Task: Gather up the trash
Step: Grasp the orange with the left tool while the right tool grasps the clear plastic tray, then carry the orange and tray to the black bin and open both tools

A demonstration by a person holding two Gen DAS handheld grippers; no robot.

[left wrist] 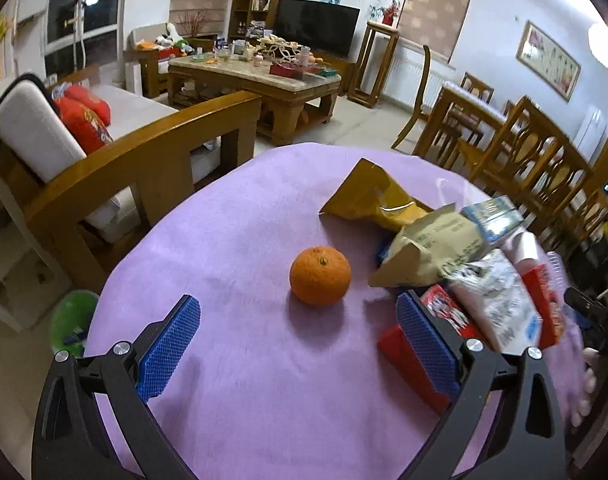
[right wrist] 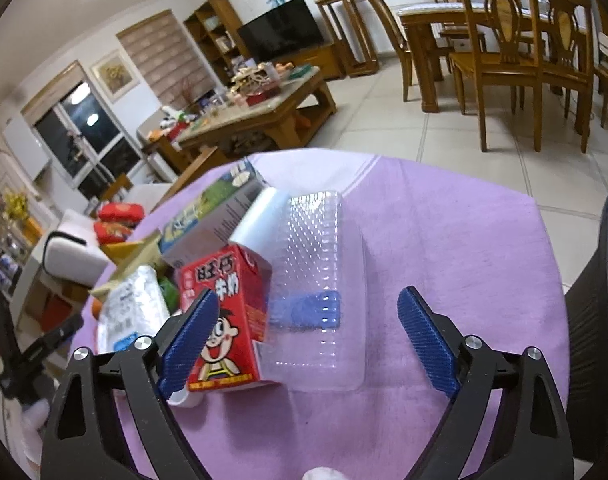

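Both grippers over the purple table point(left wrist: 232, 216), left gripper point(left wrist: 298, 340) wide open and empty with the orange point(left wrist: 320, 275) just ahead, right gripper point(right wrist: 308, 338) also spread wide, nothing pinched, red carton point(right wrist: 228, 312) beside its left finger and clear tray point(right wrist: 324, 280) lying flat between the tips. Trash all on the cloth in one heap (yellow bag point(left wrist: 374, 200), paper bag point(left wrist: 428, 250), blue box point(right wrist: 212, 216), white pouch point(right wrist: 130, 312)), nothing collected so far by the look of it. Green bin point(left wrist: 70, 326) down on the floor beside the table, so the whole job left to do.

Both wrist views close, angled down over purple tablecloth point(left wrist: 244, 240), sharing trash pile point(left wrist: 484, 280)
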